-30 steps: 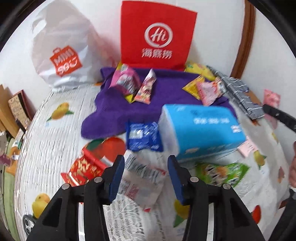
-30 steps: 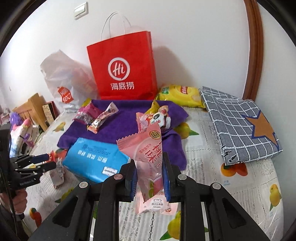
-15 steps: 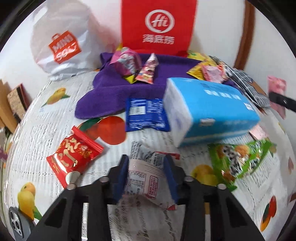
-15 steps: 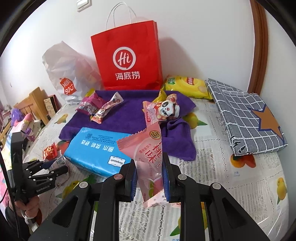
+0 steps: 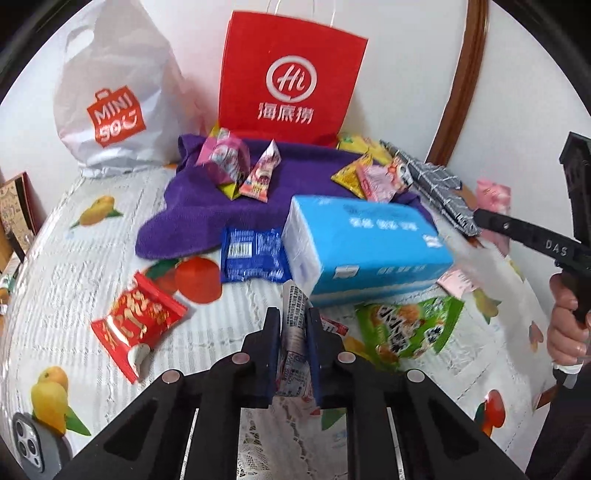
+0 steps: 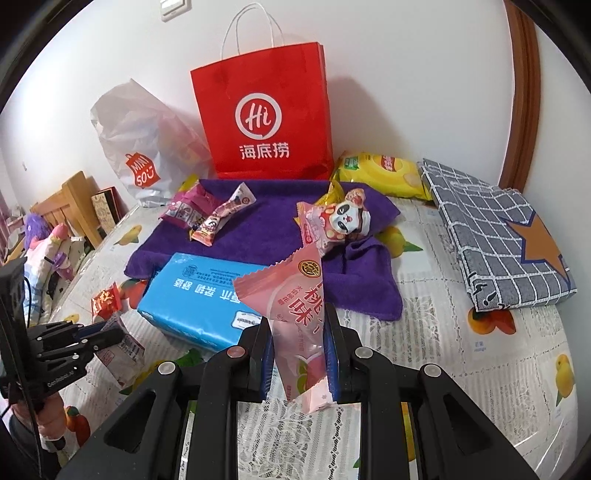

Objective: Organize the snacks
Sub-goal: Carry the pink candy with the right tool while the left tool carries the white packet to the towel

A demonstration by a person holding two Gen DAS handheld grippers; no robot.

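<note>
A crumpled white snack packet (image 5: pixel 294 332) stands pinched upright between the left jaws; a pink peach-flavour packet (image 6: pixel 295 317) hangs clamped between the right jaws.

This looks like a room in someone's home, most likely a bedroom. A soft surface spread with a fruit-printed cloth (image 6: pixel 461 343) fills the lower half of the frame, pushed against a plain white wall (image 6: pixel 406 74) with a light switch (image 6: pixel 173 8) at the upper left. A brown wooden door frame (image 6: pixel 524 92) curves down the right edge. At the left edge stand a wooden piece of furniture (image 6: pixel 70 206) and plush toys (image 6: pixel 44 240). A folded checked fabric (image 6: pixel 495 236) lies at the right, and shopping bags (image 6: pixel 262 114) lean on the wall.
</note>
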